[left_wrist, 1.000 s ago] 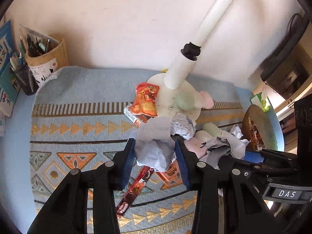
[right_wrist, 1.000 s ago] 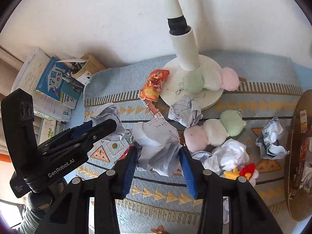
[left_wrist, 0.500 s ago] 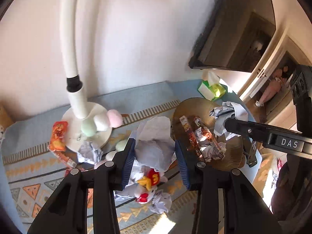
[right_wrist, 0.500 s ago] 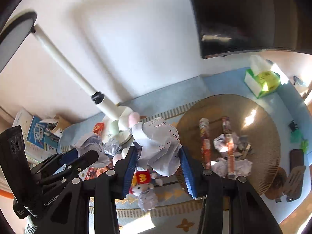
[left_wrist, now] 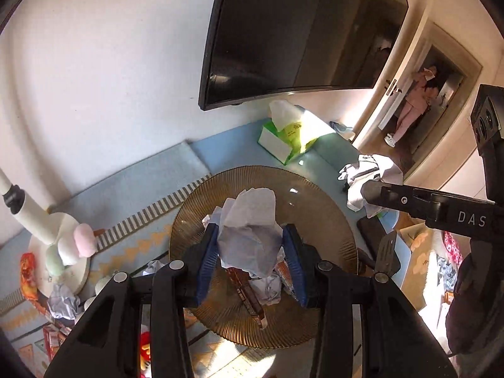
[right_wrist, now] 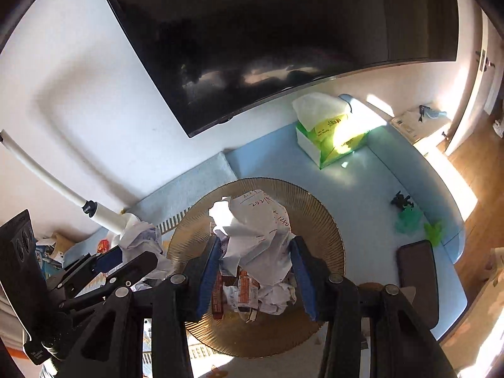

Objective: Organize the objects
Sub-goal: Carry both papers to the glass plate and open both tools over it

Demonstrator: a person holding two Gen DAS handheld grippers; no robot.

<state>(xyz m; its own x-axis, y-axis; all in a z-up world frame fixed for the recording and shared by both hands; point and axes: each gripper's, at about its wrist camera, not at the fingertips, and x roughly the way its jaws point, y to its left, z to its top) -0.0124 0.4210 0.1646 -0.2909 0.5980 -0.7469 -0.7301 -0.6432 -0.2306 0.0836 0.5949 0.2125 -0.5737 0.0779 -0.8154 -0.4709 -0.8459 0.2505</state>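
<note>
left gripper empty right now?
No: the left gripper is clamped on a crumpled paper ball, held over the brown round tray.

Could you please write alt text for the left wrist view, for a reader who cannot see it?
The left tool grips a crumpled paper ball above a round brown plate that already holds paper scraps and wrappers. At right, the right tool grips another paper wad. Behind stand a green tissue box and a dark screen.
</note>
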